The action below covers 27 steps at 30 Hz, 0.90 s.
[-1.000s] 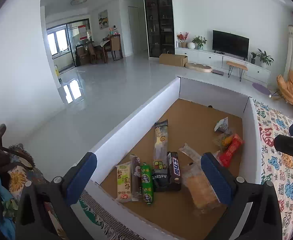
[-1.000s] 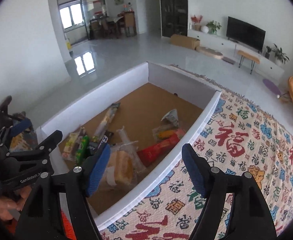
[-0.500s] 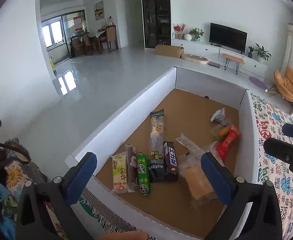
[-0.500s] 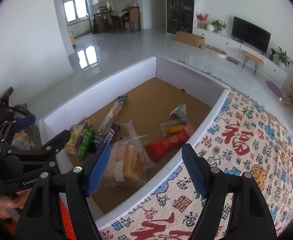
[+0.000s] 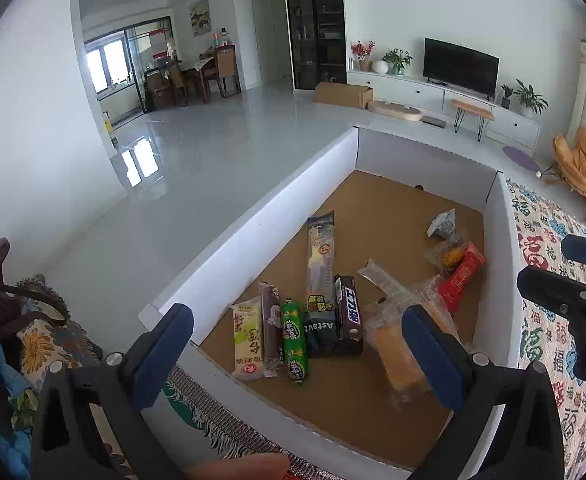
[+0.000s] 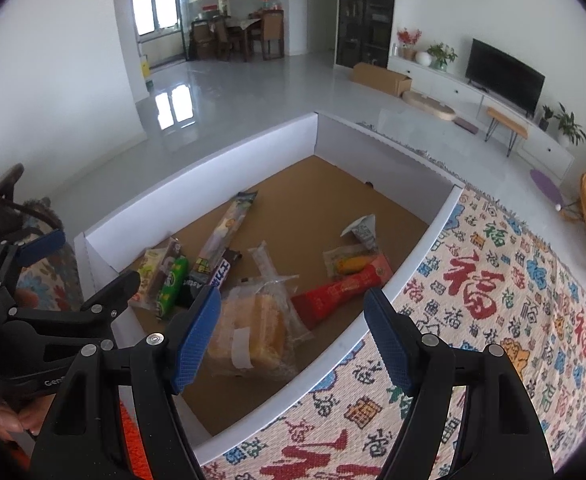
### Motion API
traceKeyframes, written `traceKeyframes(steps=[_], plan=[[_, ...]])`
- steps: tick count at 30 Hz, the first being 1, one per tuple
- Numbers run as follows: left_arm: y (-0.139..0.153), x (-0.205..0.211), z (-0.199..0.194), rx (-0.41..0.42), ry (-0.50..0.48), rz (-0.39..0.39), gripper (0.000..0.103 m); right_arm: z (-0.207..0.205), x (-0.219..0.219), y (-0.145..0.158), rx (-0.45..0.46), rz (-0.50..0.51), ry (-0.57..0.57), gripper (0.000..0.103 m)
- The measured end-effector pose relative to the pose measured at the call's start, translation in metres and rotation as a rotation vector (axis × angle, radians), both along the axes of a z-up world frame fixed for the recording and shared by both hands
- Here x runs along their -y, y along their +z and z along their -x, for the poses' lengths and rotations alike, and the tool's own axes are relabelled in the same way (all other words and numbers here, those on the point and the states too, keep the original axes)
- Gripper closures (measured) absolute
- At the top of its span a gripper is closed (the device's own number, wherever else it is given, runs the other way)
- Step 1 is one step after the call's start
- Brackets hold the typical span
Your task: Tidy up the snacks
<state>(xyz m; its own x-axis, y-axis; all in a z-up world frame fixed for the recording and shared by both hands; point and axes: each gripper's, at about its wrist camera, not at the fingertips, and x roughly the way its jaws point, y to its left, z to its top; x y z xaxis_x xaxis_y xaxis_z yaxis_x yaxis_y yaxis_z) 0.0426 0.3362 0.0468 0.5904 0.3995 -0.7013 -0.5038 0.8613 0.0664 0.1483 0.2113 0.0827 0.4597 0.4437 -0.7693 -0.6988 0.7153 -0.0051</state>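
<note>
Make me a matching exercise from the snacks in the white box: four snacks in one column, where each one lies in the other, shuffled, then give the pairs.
Snacks
1. green sausage stick
2. red packet
3. wrapped cake
4. triangular silver packet

Places
A. farthest back, on the right side of the box
B. in the tidy row at the left, between other sticks
C. beside the right wall, next to a yellow snack
D. nearest the right gripper, loose in clear wrap

Pairs: 1-B, 2-C, 3-D, 4-A

I see a glossy grey floor (image 5: 221,152), white walls, a television (image 5: 461,66), and a dining table (image 6: 241,26) by bright windows (image 6: 155,12).
</note>
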Motion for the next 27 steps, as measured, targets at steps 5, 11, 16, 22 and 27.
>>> traceKeyframes(steps=[5,11,16,22,27], plan=[[0.0003,-0.0009,0.001,0.002,0.007,-0.018,0.0,-0.0027,0.0003,-0.0047,-0.014,0.006,-0.008,0.026],[0.0005,0.0021,0.0019,-0.003,0.016,-0.057,0.0,-0.0029,-0.0001,-0.0062,-0.021,0.006,-0.005,0.026],[0.0002,-0.0015,0.0028,-0.005,0.022,-0.037,0.0,-0.0013,-0.0016,-0.0066,-0.017,0.011,0.001,0.026],[0.0002,-0.0023,0.0031,-0.003,0.025,-0.046,0.0,-0.0022,-0.0007,-0.0066,-0.018,0.012,-0.004,0.026],[0.0,-0.0012,0.0046,-0.002,0.03,-0.046,0.0,-0.0007,-0.0018,-0.0076,-0.022,0.012,-0.003,0.026]])
